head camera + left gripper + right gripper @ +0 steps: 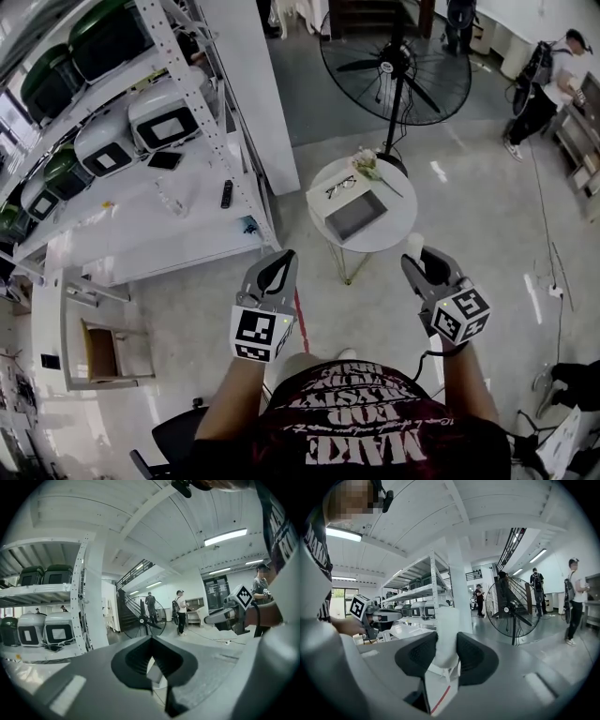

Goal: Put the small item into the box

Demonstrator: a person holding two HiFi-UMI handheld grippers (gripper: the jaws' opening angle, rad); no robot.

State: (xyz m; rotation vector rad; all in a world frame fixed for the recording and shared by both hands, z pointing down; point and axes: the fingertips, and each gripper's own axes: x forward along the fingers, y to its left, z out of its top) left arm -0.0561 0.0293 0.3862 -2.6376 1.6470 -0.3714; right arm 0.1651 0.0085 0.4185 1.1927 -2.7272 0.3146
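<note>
My right claw grips the white small item, which stands upright. The box lies ahead and to its left on the round surface. My left claw is closed and empty.

The white item is partly covered by the right gripper — its lower end is hidden. The little thing beside the glasses is too small to be named.

One box, one table, one fan, one white item.
</note>
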